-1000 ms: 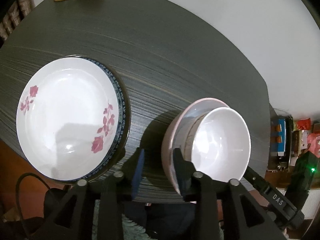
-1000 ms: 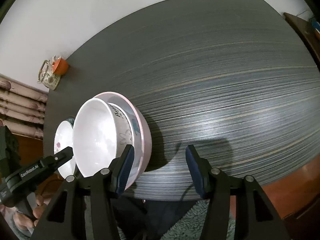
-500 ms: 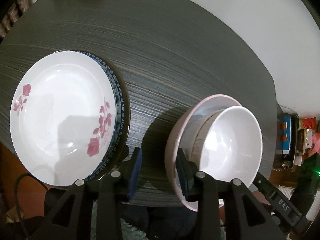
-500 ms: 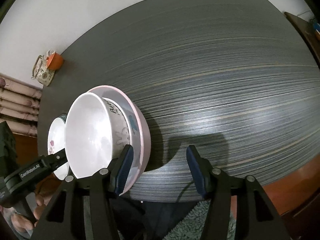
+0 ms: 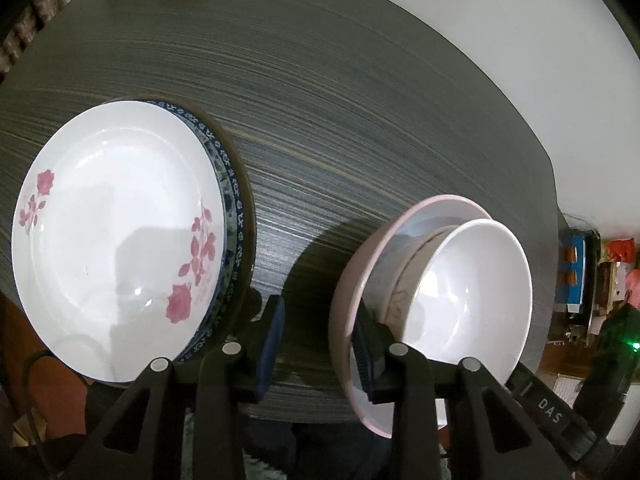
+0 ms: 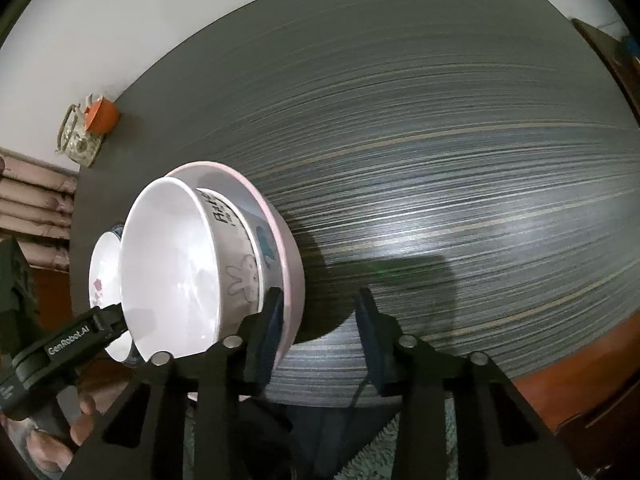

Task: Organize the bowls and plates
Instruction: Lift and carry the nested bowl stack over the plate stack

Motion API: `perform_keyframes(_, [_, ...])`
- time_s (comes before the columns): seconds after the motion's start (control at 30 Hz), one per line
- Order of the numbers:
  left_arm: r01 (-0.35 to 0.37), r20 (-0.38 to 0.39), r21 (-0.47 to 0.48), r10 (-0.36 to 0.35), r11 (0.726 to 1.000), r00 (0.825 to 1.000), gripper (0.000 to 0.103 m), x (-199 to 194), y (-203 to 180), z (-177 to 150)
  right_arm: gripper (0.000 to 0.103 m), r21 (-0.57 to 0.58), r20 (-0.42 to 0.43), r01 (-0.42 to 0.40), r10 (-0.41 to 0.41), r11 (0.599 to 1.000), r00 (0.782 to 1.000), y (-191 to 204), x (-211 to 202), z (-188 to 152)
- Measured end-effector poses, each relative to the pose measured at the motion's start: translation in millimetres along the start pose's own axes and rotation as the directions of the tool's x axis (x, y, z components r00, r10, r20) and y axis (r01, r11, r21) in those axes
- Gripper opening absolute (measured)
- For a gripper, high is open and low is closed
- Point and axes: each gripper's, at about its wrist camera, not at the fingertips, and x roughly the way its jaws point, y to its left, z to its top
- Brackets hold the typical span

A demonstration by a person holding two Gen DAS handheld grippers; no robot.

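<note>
While poised at the near edge of the dark table (image 5: 360, 80), nothing lifted yet.

Stacked at far left: flowered plate (image 5: 116, 240) on blue-rimmed plate (image 5: 237, 216), so probably sorted already. Next along, left gripper (image 5: 318, 348), spread wide and holding nothing, straddling the near wall of the pink bowl (image 5: 345, 300). One finger outside, the other seemingly just inside the rim, neither visibly pressing. Nested askew inside that bowl: white bowl (image 5: 468, 292), rabbit drawn on its outer side. Further right, right gripper (image 6: 320, 328), likewise released, bracketing the pink rim from the opposite side.

Looks like the set-up for a two-handed pickup of the nested bowls. Calls next for closing both pairs of fingers on the pink rim together. Then raising evenly, lest the tilted inner bowl slide.

Compared with a second ago: pushed in closer on both sides, bowls larger in each view, far clutter slid toward the top edge of the left view. Finger spread unchanged.
</note>
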Motion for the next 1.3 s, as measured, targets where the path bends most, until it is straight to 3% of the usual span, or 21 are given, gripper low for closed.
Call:
perform_keyframes(0.1, [-0.009,0.01,0.005,0.009,1.0,1.0,0.031,-0.1,-0.2,1.8,0.031,0.007,-0.004,0.003,-0.003,1.0,1.0,1.2,4.8,2.0])
perform_keyframes(0.3, [0.013,0.013,0.028,-0.014,1.0,1.0,0.016,-1.1,-5.9,1.5,0.03,0.006,-0.003,0.01,-0.01,1.0,1.0,1.7,6.4,3.5])
perform_keyframes(0.43, [0.036,0.018,0.036,-0.036,0.999,0.999,0.007,-0.8,-9.9,-0.7,0.024,0.006,-0.006,-0.001,0.001,1.0,1.0,2.7,5.6,5.7])
perform_keyframes(0.7, [0.029,0.028,0.049,-0.03,0.998,0.999,0.006,-0.8,-11.4,-2.6,0.02,0.015,0.0,-0.013,0.013,1.0,1.0,2.2,4.0,7.0])
perform_keyframes(0.83, [0.031,0.029,0.049,-0.032,0.998,0.999,0.006,-0.8,-9.7,-2.9,0.012,0.011,0.006,-0.044,0.044,0.999,0.999,3.6,3.9,6.7])
perform_keyframes(1.3, [0.019,0.042,0.063,-0.022,0.998,0.999,0.006,-3.4,-14.9,-4.9,0.012,0.0,0.042,-0.039,0.039,0.999,0.998,4.8,1.1,4.4])
